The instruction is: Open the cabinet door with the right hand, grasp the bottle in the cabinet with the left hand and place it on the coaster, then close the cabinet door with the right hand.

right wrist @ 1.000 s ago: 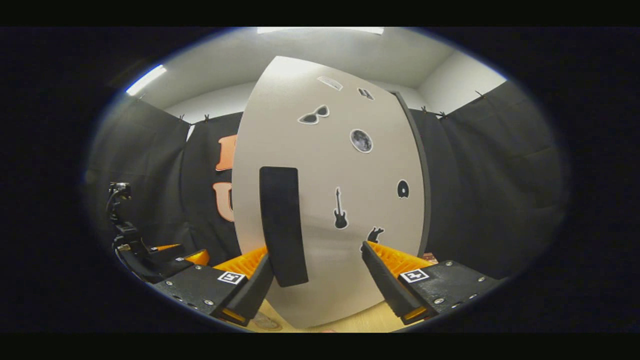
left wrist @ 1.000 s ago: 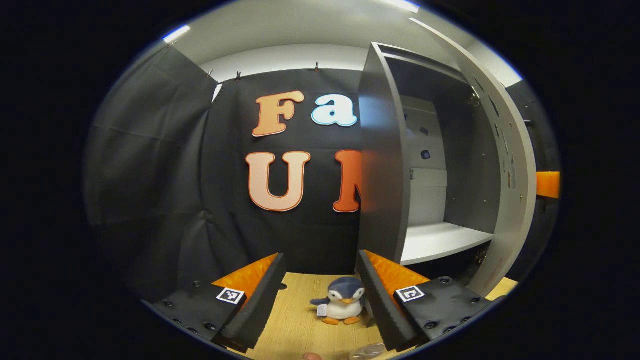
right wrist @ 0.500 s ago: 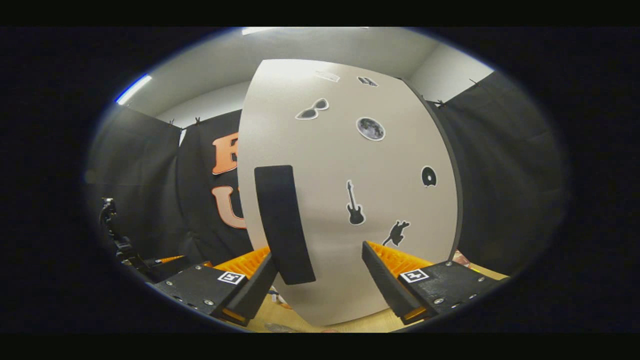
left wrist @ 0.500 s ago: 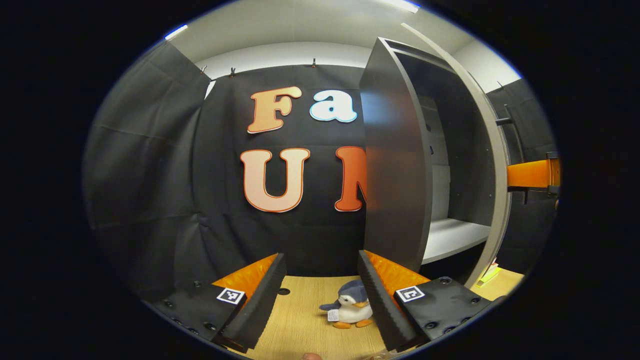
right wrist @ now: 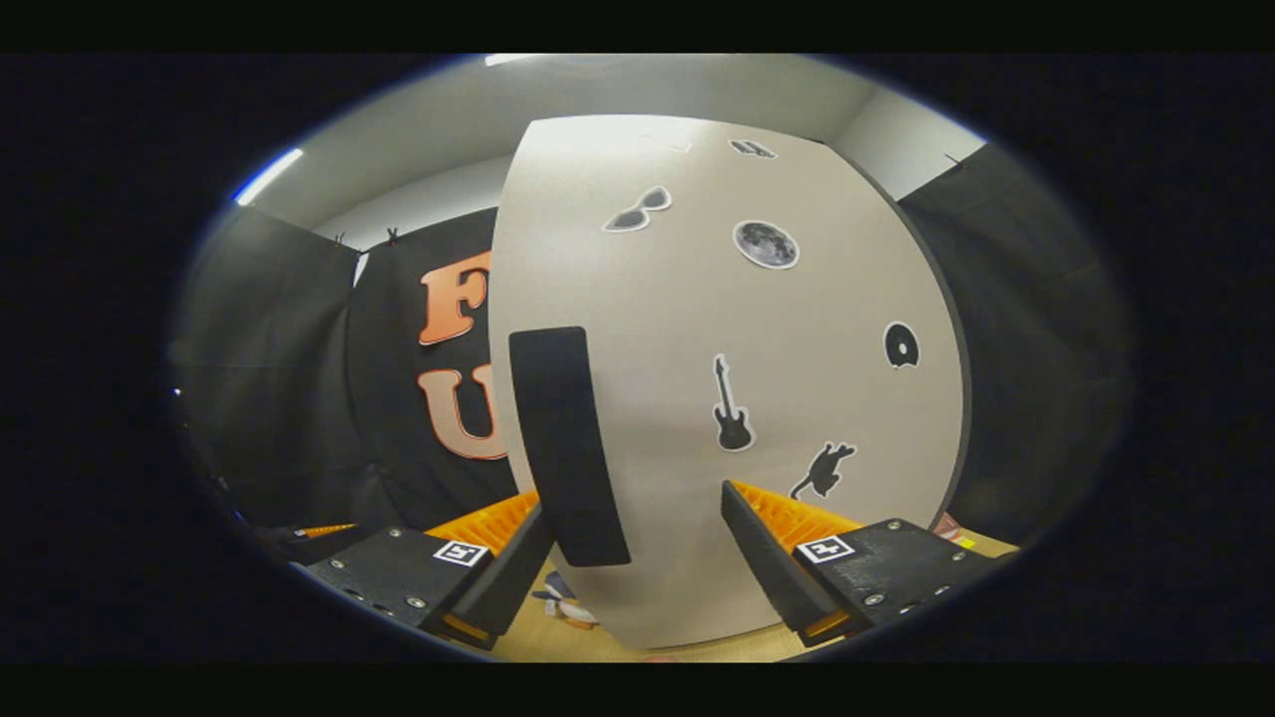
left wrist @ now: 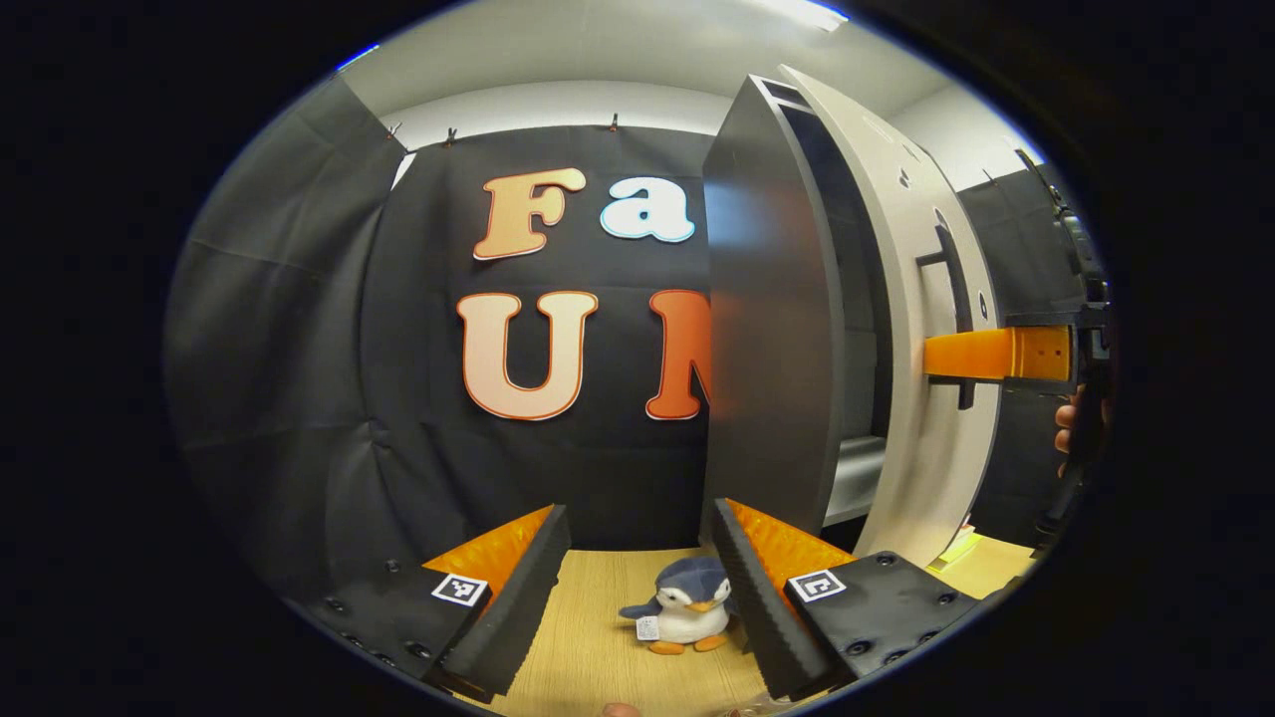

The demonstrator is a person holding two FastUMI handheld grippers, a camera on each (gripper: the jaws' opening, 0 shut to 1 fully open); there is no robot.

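Note:
The cabinet stands at the right in the left gripper view, its dark side panel facing me. Its light grey door is almost shut, leaving a narrow gap with a strip of white shelf inside. In the right gripper view the door carries several stickers and a black vertical handle. My right gripper is open close to the door, with the handle just inside its left finger. One finger of it shows against the handle. My left gripper is open and holds nothing.
A plush penguin sits on the wooden table between my left gripper's fingers, farther off. A hand holds the right gripper at the far right. A small yellow-edged object lies on the table beside the cabinet's foot.
The cabinet door has swung from wide open to almost shut, hiding most of the shelf. My right gripper has followed the door at its handle. The left gripper has stayed open.

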